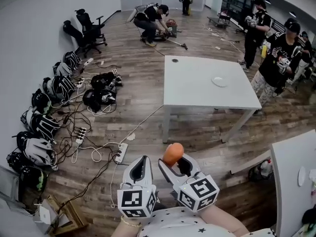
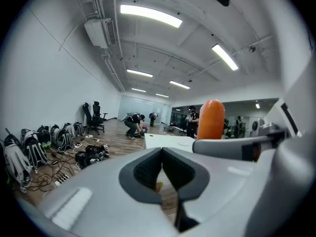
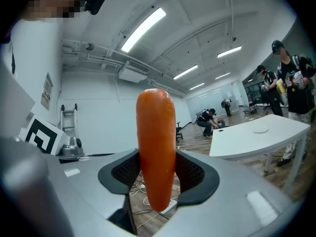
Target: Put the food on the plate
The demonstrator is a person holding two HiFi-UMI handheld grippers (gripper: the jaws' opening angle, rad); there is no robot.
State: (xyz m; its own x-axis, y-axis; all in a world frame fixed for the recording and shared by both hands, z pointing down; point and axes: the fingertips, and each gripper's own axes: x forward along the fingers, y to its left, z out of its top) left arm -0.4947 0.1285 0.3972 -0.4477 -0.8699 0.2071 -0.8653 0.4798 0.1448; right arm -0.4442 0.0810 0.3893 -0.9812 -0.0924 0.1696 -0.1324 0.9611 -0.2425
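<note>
From the head view, the left gripper (image 1: pixel 141 163) and the right gripper (image 1: pixel 172 165) are side by side, low in the middle, over a brown wood floor (image 1: pixel 143 112). The right gripper holds an orange carrot (image 1: pixel 173 154) that sticks up out of its jaws. Farther off stands a white table (image 1: pixel 197 90) with a small white plate (image 1: pixel 219 81) on it, well apart from the carrot. Dark backpacks (image 1: pixel 47 120) lie in a row by the left wall, with cords and a white power strip (image 1: pixel 121 152) near them. Two black office chairs (image 1: pixel 87 31) stand by the wall. A person (image 1: pixel 150 21) bends down at the back, and two more people (image 1: pixel 280 58) stand to the right of the table. In the left gripper view, the left gripper's jaws are closed tip to tip and hold nothing; the carrot shows just to the right of them. In the right gripper view, the carrot stands upright between the right gripper's jaws, and both dark pads (image 3: pixel 191 174) press on its sides. The table and plate sit far off to the right.
</note>
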